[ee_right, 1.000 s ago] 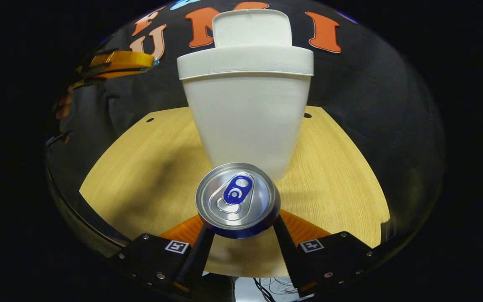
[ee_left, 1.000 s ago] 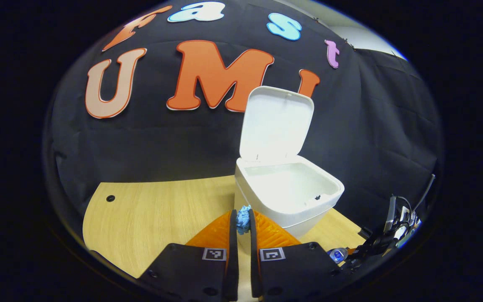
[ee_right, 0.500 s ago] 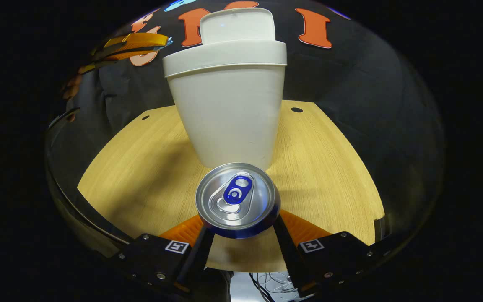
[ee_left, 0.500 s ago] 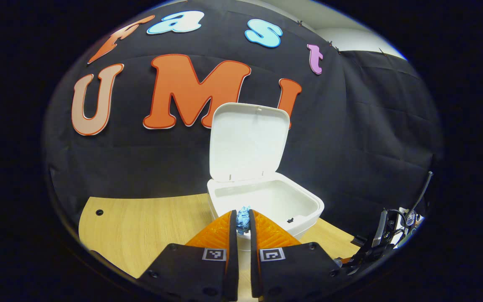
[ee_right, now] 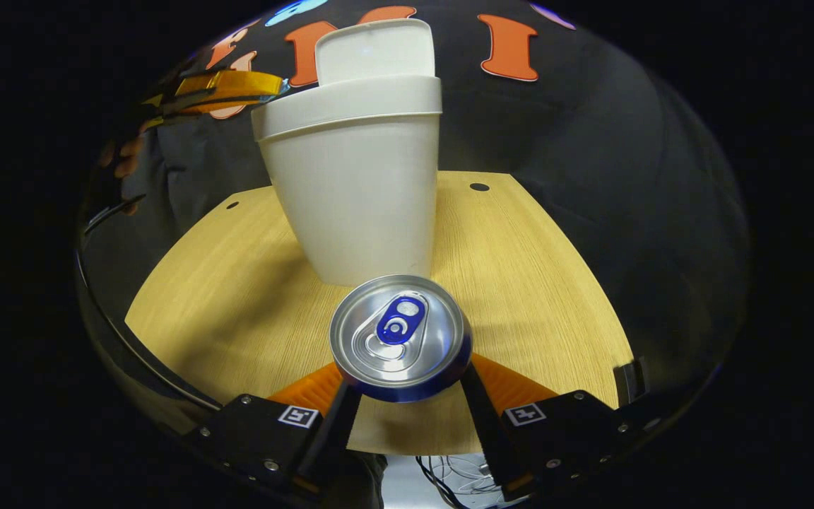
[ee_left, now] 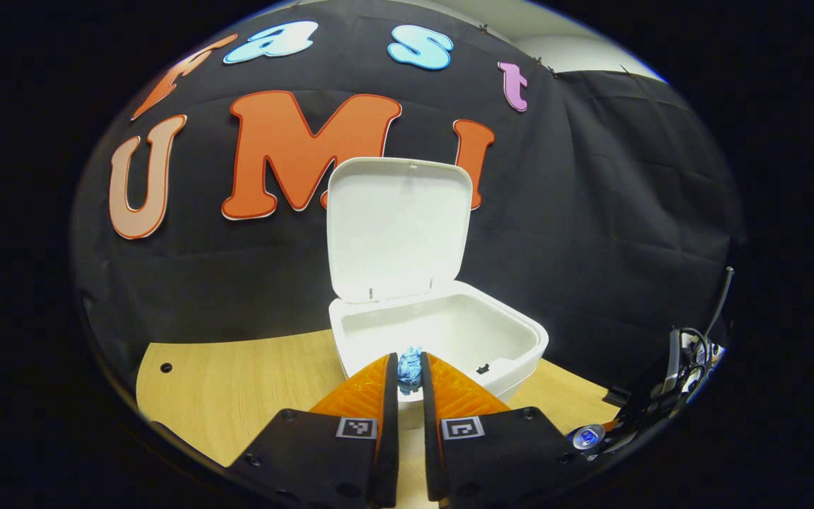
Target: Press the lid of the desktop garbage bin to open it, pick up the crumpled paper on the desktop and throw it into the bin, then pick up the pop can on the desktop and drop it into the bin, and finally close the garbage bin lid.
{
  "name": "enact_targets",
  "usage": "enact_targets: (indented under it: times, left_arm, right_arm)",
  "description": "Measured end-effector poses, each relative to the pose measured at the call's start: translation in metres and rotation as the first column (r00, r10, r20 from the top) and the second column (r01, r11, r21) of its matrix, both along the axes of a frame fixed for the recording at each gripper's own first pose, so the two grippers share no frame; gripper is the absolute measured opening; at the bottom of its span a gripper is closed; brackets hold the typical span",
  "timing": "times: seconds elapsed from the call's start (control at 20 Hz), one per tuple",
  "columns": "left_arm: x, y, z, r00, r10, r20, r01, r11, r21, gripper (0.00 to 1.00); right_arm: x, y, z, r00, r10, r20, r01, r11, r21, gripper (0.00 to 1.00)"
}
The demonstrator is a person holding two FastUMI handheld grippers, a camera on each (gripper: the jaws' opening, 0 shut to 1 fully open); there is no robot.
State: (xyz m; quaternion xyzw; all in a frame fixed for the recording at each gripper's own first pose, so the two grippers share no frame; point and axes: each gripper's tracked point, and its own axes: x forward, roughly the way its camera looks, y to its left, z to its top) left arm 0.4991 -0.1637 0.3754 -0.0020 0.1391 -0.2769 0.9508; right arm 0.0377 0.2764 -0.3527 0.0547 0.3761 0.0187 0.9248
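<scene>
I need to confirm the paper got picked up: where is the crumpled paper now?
In the left gripper view, the crumpled paper is pinched in the left claw, just before the open bin's near rim.

Bin (ee_right: 357, 191): smooth matt white plastic, and its raised lid (ee_left: 396, 226) looks the same inside. Desktop (ee_right: 541, 283): pale wood-grain surface, fine straight lines, low sheen. Pop can (ee_right: 398, 336): shiny brushed metal top with a glossy coloured pull tab. Crumpled paper (ee_left: 408, 369): rough, creased, matt. Booth wall (ee_left: 612, 212): dark matt cloth, faintly creased in a grid of folds.
</scene>
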Motion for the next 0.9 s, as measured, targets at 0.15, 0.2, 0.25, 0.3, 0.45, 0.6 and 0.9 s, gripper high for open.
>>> enact_targets:
  times: [0.15, 0.2, 0.25, 0.3, 0.45, 0.6, 0.9]
  left_arm:
    - [0.0, -0.003, -0.007, 1.0, -0.012, -0.011, 0.012, 1.0, 0.014, 0.21]
    - [0.001, -0.001, -0.008, 1.0, -0.007, -0.008, 0.008, 1.0, 0.023, 0.24]
    - [0.0, 0.001, -0.009, 1.0, -0.001, -0.003, 0.001, 1.0, 0.028, 0.24]
    - [0.0, 0.001, -0.009, 1.0, -0.001, 0.005, 0.001, 1.0, 0.023, 0.29]
    - [0.0, 0.001, -0.01, 1.0, 0.0, 0.004, 0.0, 1.0, 0.025, 0.28]
    - [0.0, 0.003, -0.007, 1.0, 0.004, 0.01, -0.004, 1.0, 0.023, 0.39]
    - [-0.003, 0.011, -0.009, 1.0, 0.015, 0.021, -0.016, 1.0, 0.027, 0.65]
  right_arm:
    - [0.0, -0.005, 0.002, 1.0, 0.001, -0.003, -0.001, 1.0, -0.01, 0.81]
    - [0.001, -0.006, 0.004, 1.0, 0.004, 0.007, -0.003, 1.0, -0.016, 0.81]
    - [0.005, -0.009, 0.006, 1.0, 0.003, 0.016, -0.003, 1.0, -0.025, 0.81]
    - [0.007, -0.011, 0.007, 1.0, 0.003, 0.026, -0.003, 1.0, -0.029, 0.81]
    - [0.019, -0.014, 0.025, 0.998, -0.003, 0.069, 0.005, 0.999, -0.032, 0.81]
    - [0.03, -0.022, 0.049, 0.993, -0.006, 0.121, 0.01, 0.999, -0.037, 0.81]
    - [0.049, -0.03, 0.113, 0.974, 0.004, 0.226, 0.008, 0.999, -0.051, 0.81]
